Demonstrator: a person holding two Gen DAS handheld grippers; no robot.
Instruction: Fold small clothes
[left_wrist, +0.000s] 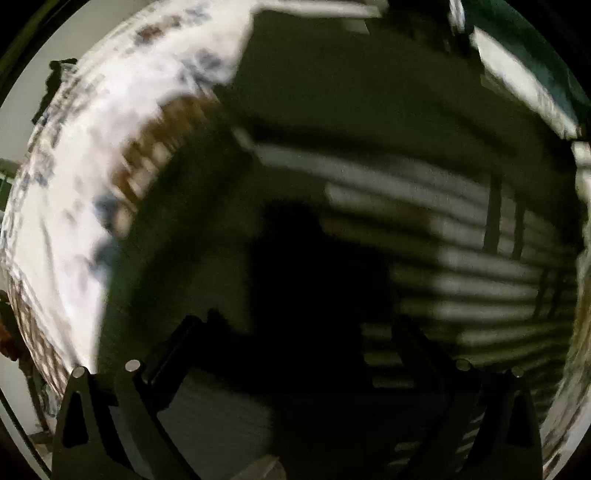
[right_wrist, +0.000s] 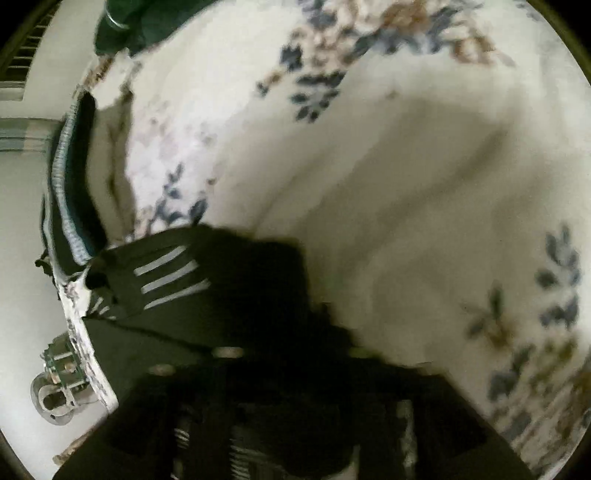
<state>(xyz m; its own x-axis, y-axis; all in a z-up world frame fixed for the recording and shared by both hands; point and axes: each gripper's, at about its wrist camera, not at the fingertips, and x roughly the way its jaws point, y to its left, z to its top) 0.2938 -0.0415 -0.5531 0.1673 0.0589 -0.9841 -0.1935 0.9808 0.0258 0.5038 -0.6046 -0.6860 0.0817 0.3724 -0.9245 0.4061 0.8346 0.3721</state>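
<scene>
The jaws of the left gripper (left_wrist: 295, 369) stand fully spread at the lower edge of the left wrist view, one finger in the lower left and one in the lower right, with nothing between them. They point straight down at a dark garment with pale stripes (left_wrist: 424, 236), which fills the middle and right of that view. The picture is blurred, so I cannot tell if the fingertips already touch the cloth.

The jaws of the right gripper (right_wrist: 295, 369) are very dark and blurred at the bottom of the right wrist view. They seem partly open, but the picture does not show whether they pinch the cloth, so I cannot tell their state.

In the right wrist view the same dark garment (right_wrist: 207, 288) lies in the lower left, on a white bedcover with blue and brown flowers (right_wrist: 406, 166). It reaches from the jaws up toward the left edge of the bed. The stripes run slanted, from lower left to upper right. In the left wrist view the bedcover (left_wrist: 74, 206) shows only as a band at the left.

My judgement: the garment lies directly under the left jaws and just ahead of and to the left of the right jaws, so both hands are near it. The left hand, over the striped part, seems better placed to take an edge for the next fold.
</scene>
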